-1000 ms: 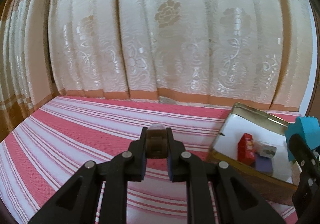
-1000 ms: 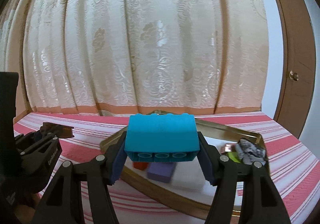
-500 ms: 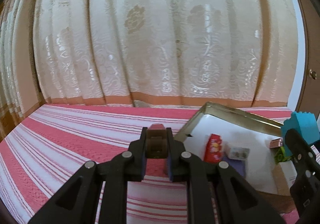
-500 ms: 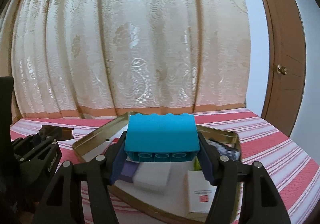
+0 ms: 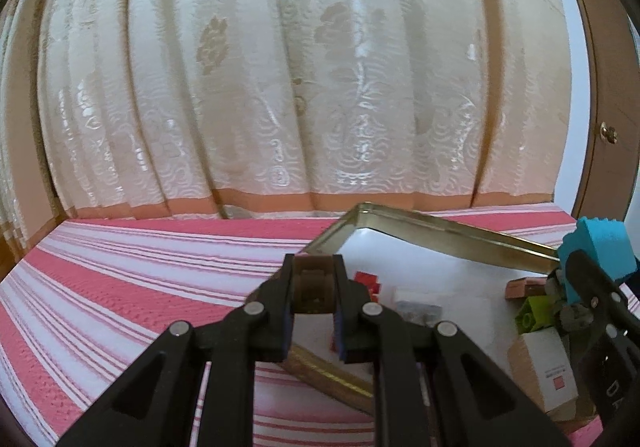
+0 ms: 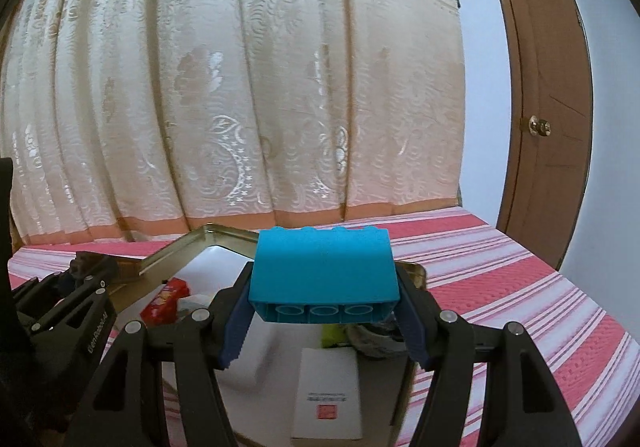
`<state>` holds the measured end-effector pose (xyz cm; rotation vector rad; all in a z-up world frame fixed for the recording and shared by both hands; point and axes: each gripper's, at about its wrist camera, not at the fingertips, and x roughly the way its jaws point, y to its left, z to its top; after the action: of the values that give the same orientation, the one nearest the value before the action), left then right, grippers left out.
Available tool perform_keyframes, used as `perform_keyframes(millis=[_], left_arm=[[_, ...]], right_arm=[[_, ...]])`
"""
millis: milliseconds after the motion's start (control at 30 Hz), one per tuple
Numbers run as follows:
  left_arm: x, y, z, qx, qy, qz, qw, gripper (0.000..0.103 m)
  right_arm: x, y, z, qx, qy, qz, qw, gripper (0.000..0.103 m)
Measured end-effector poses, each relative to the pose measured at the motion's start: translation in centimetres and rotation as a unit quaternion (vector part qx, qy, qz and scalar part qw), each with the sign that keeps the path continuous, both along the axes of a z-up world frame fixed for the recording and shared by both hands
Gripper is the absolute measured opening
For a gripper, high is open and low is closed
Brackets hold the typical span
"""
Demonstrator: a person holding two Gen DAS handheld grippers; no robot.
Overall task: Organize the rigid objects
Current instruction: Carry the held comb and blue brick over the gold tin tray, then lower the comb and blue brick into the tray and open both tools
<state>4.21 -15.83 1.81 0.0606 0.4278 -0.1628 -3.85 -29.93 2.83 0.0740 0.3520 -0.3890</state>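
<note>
My right gripper [image 6: 322,307] is shut on a large blue toy brick [image 6: 322,275] and holds it above a gold-rimmed tray [image 6: 168,253]. The tray lies on a pink striped cloth and holds a red packet [image 6: 166,299], a white box [image 6: 328,391], a green brick [image 5: 534,313] and other small items. My left gripper [image 5: 314,287] is shut on a small brown block [image 5: 314,283], above the tray's near left rim [image 5: 328,371]. The blue brick also shows at the right of the left wrist view [image 5: 596,251].
A cream patterned curtain [image 6: 240,87] hangs behind the striped surface. A brown door [image 6: 540,107] with a knob stands at the right. Striped cloth [image 5: 120,287] stretches left of the tray.
Both grippers have moved right and toward the tray. The left gripper now sits over the tray's near rim, and the right gripper holds the blue brick further over the tray.
</note>
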Motion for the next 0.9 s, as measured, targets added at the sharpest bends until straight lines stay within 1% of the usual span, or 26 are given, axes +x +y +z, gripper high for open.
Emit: perform_keyframes(millis=[200, 433, 567, 900], left_arm=[[0.5, -2.3, -0.2, 0.003, 0.009, -0.019, 0.9998, 0.014], [0.8, -4.7, -0.6, 0.02, 0.018, -0.034, 0.9991, 0.014], [1.2, -5.4, -1.0, 0.026, 0.032, -0.034, 0.9986, 0.014], [2.1, -5.8, -1.5, 0.038, 0.06, -0.028, 0.9971, 0.014]], right_arm=[[0.5, -1.6, -0.3, 0.005, 0.018, -0.013, 1.0, 0.066], [1.4, -3.2, -0.9, 0.024, 0.044, -0.024, 0.998, 0.066], [1.9, -3.6, -1.1, 0.028, 0.057, -0.024, 0.998, 0.066], [2.8, -3.3, -1.1, 0.02, 0.069, -0.011, 0.997, 0.066]])
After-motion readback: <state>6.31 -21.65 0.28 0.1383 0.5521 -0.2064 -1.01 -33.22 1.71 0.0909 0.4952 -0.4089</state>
